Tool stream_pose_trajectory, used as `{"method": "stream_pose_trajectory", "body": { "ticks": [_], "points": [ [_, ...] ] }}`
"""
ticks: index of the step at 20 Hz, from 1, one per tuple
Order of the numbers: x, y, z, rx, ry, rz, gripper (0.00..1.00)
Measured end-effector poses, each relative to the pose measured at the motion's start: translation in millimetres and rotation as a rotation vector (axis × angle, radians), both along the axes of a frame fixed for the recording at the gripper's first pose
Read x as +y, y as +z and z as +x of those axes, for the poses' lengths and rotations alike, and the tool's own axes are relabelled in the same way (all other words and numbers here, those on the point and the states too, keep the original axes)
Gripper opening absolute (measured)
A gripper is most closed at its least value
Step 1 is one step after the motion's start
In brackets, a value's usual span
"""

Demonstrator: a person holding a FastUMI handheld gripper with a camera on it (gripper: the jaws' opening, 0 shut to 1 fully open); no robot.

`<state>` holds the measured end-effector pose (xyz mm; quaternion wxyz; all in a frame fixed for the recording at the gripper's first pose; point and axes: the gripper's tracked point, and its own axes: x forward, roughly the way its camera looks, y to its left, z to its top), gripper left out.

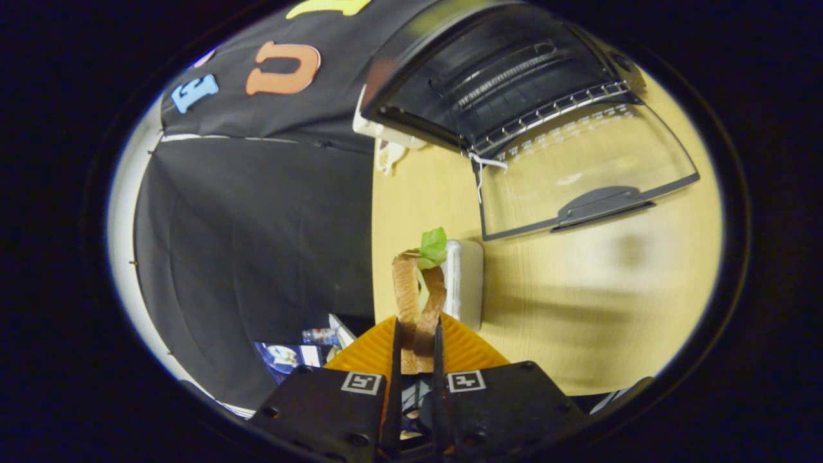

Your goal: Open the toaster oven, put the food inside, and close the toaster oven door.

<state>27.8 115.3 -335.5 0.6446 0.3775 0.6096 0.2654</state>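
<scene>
The toaster oven sits at the far end of the wooden table, well beyond the fingers, and it's already wide open: the glass door is folded down flat toward the camera with its handle on the near edge, and you can see the wire rack running along the front of the dark inside. A bit of white string or tie hangs off the hinge corner of the door. The food is a sandwich, two slices of brown bread with a green lettuce leaf poking out the top, and the gripper is clenched on it, both fingers pressing the bread from either side so it stands up right between them. So the sandwich is up in the grip, near the table's edge, with the oven still a good way ahead. Just behind the sandwich there's a white block-like thing on the table, can't really tell what it is. An orange ribbed plate sits right under the fingers.
</scene>
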Motion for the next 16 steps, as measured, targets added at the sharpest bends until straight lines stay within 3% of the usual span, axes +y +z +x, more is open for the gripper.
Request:
{"method": "stream_pose_trajectory", "body": {
  "ticks": [3,8,16],
  "points": [
    [-42,32,28,-0.072,-0.133,0.027,0.24],
    [-107,13,93,-0.124,-0.443,0.014,0.24],
    [-123,-28,180,-0.176,-0.823,0.118,0.24]
  ]
}}
